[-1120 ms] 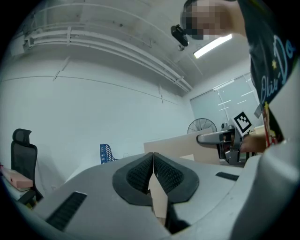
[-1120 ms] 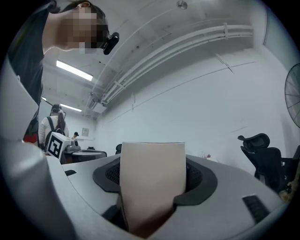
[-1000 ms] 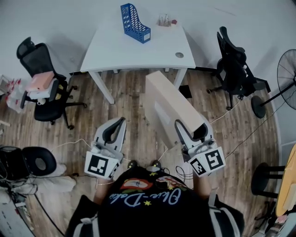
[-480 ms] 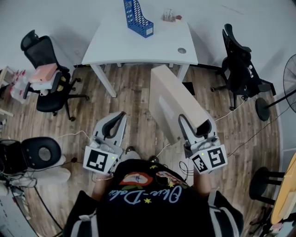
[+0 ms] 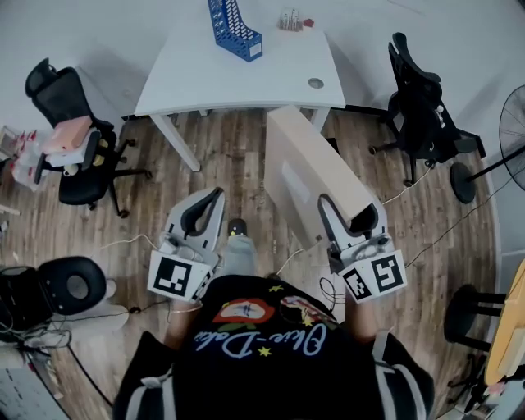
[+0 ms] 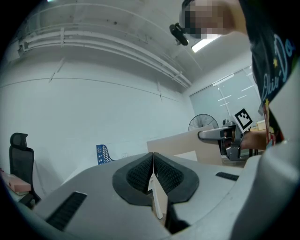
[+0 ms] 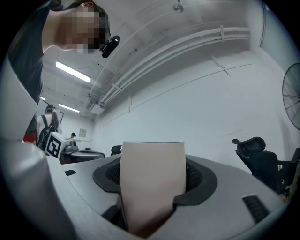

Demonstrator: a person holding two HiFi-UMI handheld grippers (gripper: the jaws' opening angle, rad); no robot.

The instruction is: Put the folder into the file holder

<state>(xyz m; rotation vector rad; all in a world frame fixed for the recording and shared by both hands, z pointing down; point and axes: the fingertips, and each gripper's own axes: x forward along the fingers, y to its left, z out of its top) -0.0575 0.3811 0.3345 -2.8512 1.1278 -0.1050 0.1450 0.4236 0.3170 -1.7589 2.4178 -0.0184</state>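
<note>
A blue file holder (image 5: 232, 29) stands at the far side of the white table (image 5: 238, 78); it also shows small in the left gripper view (image 6: 103, 153). My right gripper (image 5: 330, 210) is shut on a corner of a large beige folder (image 5: 305, 172), which slants up toward the table. That folder fills the space between the right gripper's (image 7: 152, 174) jaws as a beige sheet (image 7: 152, 187). From the left gripper view the folder (image 6: 185, 146) and right gripper (image 6: 219, 136) sit at the right. My left gripper (image 5: 215, 199) is shut, well short of the table; its pads (image 6: 140, 172) meet.
A black office chair (image 5: 70, 123) with pink things stands at the left and another chair (image 5: 418, 98) at the right. A fan (image 5: 513, 131) is at the far right, a black stool (image 5: 74, 283) at the lower left. Cables lie on the wooden floor. A small rack (image 5: 289, 18) sits on the table.
The table and file holder have slid slightly in view as the person steps forward; a foot now shows between the grippers. Both grippers stay shut, the right still on the folder.
</note>
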